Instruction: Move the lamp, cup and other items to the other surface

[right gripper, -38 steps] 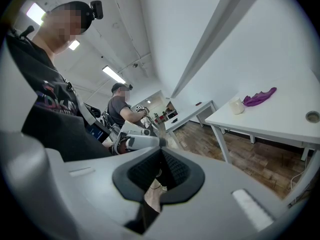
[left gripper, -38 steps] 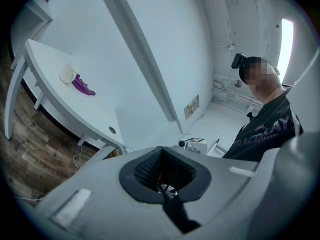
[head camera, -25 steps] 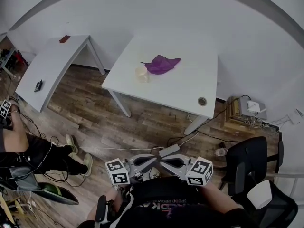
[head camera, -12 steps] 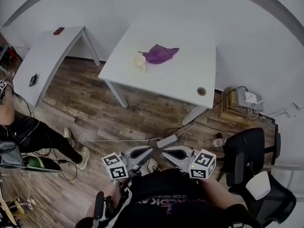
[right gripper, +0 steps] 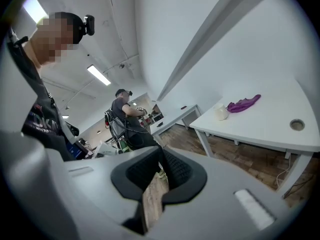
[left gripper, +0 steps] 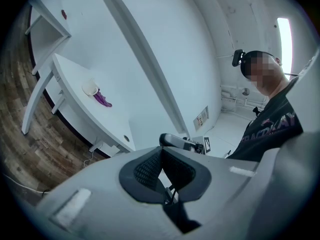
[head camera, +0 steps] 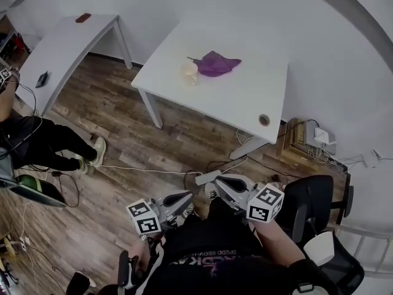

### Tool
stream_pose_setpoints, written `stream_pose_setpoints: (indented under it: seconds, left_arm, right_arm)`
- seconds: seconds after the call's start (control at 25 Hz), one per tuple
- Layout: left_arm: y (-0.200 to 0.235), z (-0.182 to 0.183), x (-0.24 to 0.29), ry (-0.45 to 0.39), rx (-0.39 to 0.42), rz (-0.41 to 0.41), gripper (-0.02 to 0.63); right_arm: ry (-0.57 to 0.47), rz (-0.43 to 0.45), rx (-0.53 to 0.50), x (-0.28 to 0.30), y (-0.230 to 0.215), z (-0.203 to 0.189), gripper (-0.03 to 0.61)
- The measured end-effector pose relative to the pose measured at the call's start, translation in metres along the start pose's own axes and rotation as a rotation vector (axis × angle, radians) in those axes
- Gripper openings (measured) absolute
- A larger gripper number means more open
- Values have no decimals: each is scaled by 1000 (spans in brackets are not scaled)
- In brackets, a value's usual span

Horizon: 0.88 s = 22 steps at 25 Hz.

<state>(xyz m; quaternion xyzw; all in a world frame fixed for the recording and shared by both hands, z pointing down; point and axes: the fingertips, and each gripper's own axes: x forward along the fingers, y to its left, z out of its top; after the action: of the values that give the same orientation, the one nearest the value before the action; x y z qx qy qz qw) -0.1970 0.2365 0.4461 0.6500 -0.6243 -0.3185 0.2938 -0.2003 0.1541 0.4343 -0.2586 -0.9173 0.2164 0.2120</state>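
A cream cup (head camera: 189, 72) and a purple cloth (head camera: 215, 63) lie on the white table (head camera: 245, 97) far ahead; both also show in the left gripper view, cup (left gripper: 90, 88) and cloth (left gripper: 102, 99), and in the right gripper view, cup (right gripper: 220, 112) and cloth (right gripper: 243, 103). My left gripper (head camera: 187, 196) (left gripper: 160, 151) is held close to my body, shut and empty. My right gripper (head camera: 219, 182) (right gripper: 161, 151) is beside it; its jaws have just been opening a crack, with nothing between them. Both are far from the table.
A second white table (head camera: 67, 48) at the left carries a small red thing (head camera: 83, 18) and a black item (head camera: 42, 78). A person (head camera: 37, 140) sits by it. A power strip (head camera: 207, 177) and cables lie on the wood floor. A black chair (head camera: 319, 208) is at my right.
The whole view has swung, so the tables sit a little more to the right. My right gripper has shifted up and right in the picture, the left one slightly down and left.
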Motion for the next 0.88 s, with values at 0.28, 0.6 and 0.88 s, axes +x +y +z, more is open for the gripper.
stream_pose_setpoints:
  seconds: [0.28,0.6,0.88]
  left_arm:
    - [9,15,-27,-117,21,159,-5]
    - [15,31,-33,-262,47,306,-5]
    - [16,35,-48,-382,27,382,-5]
  right_arm:
    - [-3,-70,-87,31,-64,50,77]
    - [-10,-250,-183,86,-162,113,95]
    - [32,-381,-211,159,-240,147,133]
